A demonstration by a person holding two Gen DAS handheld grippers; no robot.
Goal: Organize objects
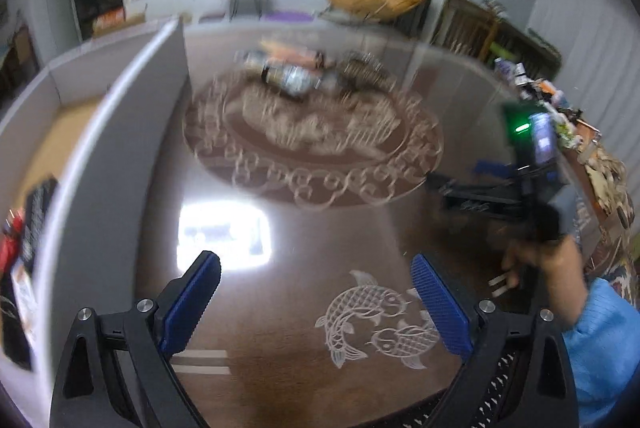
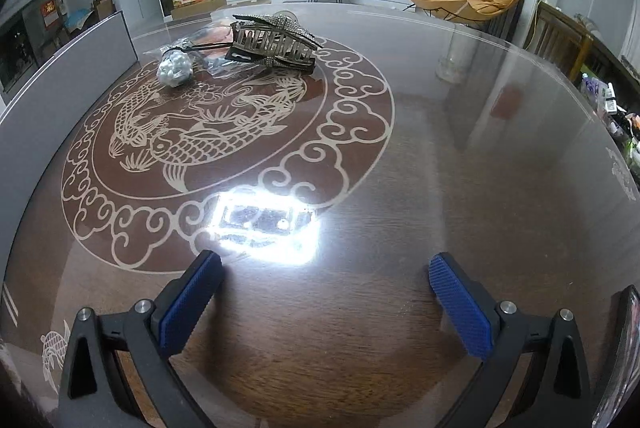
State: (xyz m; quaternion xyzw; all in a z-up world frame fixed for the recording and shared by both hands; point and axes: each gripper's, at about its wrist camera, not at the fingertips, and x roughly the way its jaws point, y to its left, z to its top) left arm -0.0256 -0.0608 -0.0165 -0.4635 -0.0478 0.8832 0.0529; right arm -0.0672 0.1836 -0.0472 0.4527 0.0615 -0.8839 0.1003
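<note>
A pile of small objects lies at the far side of the round glass-topped table (image 2: 440,148). In it are a bronze hair claw (image 2: 276,44), a bagged cluster of pearly beads (image 2: 174,68) and other bagged bits. The left wrist view shows the same pile (image 1: 296,76) blurred. A grey box (image 1: 120,132) stands at the table's left, with a black item (image 1: 38,216) and a red one (image 1: 10,248) inside. My left gripper (image 1: 316,260) is open and empty over the fish engraving. My right gripper (image 2: 325,262) is open and empty, well short of the pile. A hand holds that right gripper (image 1: 448,188).
The grey box's long wall (image 2: 60,88) runs along the table's left edge. Bottles and clutter (image 2: 608,100) crowd the table's right edge. A ceiling light's glare (image 2: 264,224) sits mid-table. A dark screen (image 2: 624,348) stands at the near right. Chairs and a TV are beyond the table.
</note>
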